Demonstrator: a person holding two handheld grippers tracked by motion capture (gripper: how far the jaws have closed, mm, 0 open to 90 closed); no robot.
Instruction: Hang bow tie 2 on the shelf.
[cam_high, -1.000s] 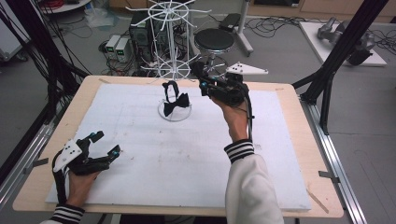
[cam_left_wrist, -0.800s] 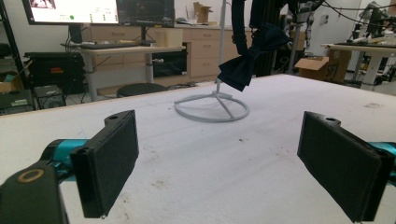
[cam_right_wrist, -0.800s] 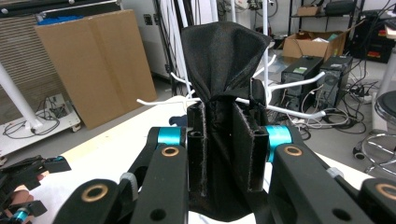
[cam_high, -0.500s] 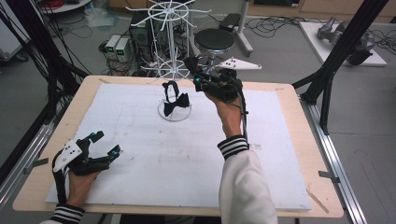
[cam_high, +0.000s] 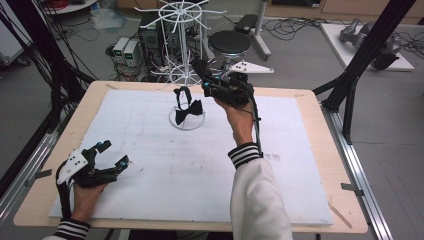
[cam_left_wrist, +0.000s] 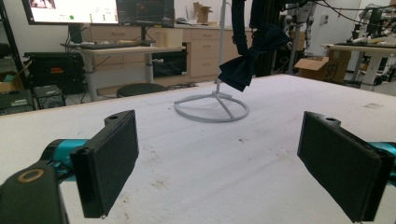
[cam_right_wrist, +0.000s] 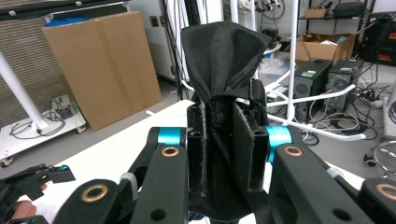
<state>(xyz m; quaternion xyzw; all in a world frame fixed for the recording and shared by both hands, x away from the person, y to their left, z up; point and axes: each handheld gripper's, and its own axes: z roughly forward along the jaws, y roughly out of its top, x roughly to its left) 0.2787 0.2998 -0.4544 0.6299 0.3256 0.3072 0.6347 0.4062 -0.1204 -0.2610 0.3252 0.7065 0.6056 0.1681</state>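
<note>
Cloth (cam_right_wrist: 223, 60) is bunched black stuff pinched tight in the right gripper (cam_right_wrist: 226, 154), bottom cut off, so can't tell what it is. Left gripper (cam_left_wrist: 233, 158) sits with jaws wide apart, holding nothing; bow tie (cam_left_wrist: 252, 56) on the stand (cam_left_wrist: 211, 108) is cropped up top.

Left tool (cam_high: 111, 154): jaws wide apart, resting low at the counter's near left corner.
Right tool (cam_high: 200, 70): jaws clamped together, raised over the counter's far edge, forearm outstretched.
</note>
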